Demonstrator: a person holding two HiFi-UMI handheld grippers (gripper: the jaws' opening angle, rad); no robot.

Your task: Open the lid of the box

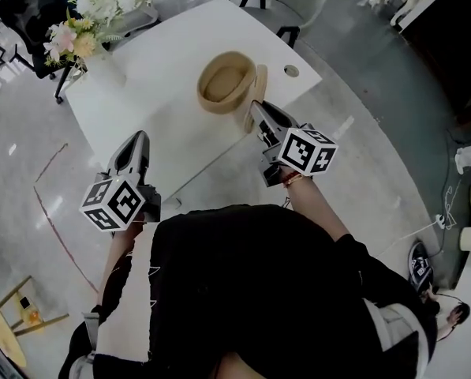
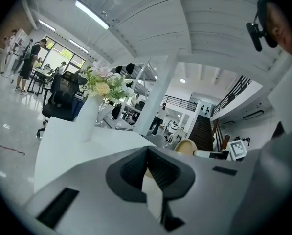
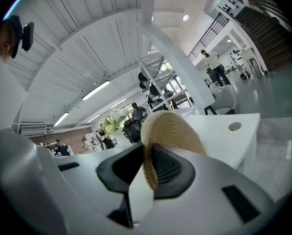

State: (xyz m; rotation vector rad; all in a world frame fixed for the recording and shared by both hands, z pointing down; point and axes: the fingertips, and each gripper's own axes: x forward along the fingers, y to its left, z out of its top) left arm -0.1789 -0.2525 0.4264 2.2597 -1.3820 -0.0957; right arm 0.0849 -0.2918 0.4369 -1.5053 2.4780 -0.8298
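A round woven box stands uncovered on the white table, its hollow showing. Its woven lid is held on edge just right of the box, pinched at the rim by my right gripper. In the right gripper view the lid rises from between the pads of that gripper. My left gripper hovers at the table's near edge, well left of the box, jaws together and empty. In the left gripper view its tips meet, and the box shows far off to the right.
A white vase of flowers stands at the table's far left corner. A round cable hole sits near the right corner. A grey chair stands beyond the table, a black office chair at the far left.
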